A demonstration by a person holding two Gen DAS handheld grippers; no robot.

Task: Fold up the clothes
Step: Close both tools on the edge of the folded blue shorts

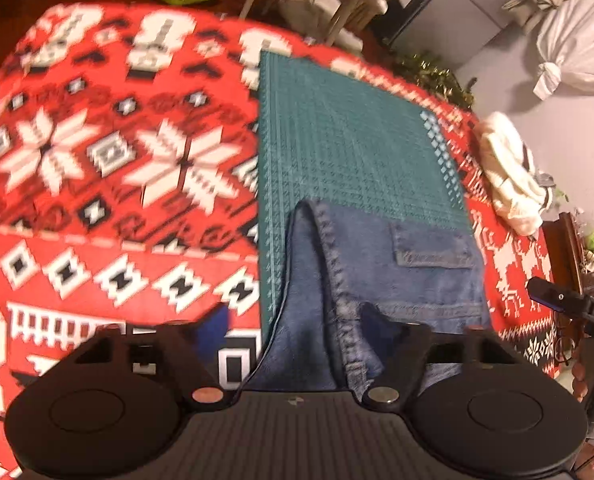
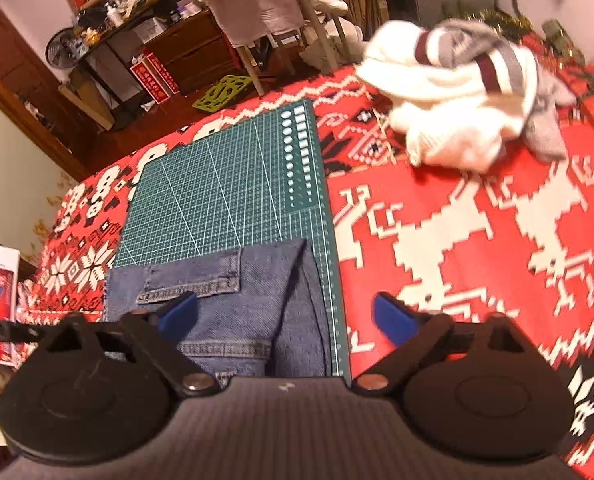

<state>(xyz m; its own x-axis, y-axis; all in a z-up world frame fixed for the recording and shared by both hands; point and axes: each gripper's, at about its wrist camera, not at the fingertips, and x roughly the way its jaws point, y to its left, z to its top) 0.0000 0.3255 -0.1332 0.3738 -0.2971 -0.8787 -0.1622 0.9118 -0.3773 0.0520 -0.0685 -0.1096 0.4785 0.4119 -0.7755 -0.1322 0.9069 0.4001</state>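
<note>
Both of my tools sit nearest the lens. My left tool (image 1: pixel 297 320) and my right tool (image 2: pixel 285 316) stand wide open and grip nothing. Folded jeans (image 2: pixel 233 300) lie on the near end of the green cutting mat (image 2: pixel 225 188); their near edge is cut off behind the tool bodies. Left-view detail is blurred. A white and grey garment pile (image 2: pixel 457 100) rests well apart, at the far right of the tabletop. A red patterned cloth (image 2: pixel 477 240) covers the tabletop. Beyond it stand cluttered furniture and a wooden floor.
</note>
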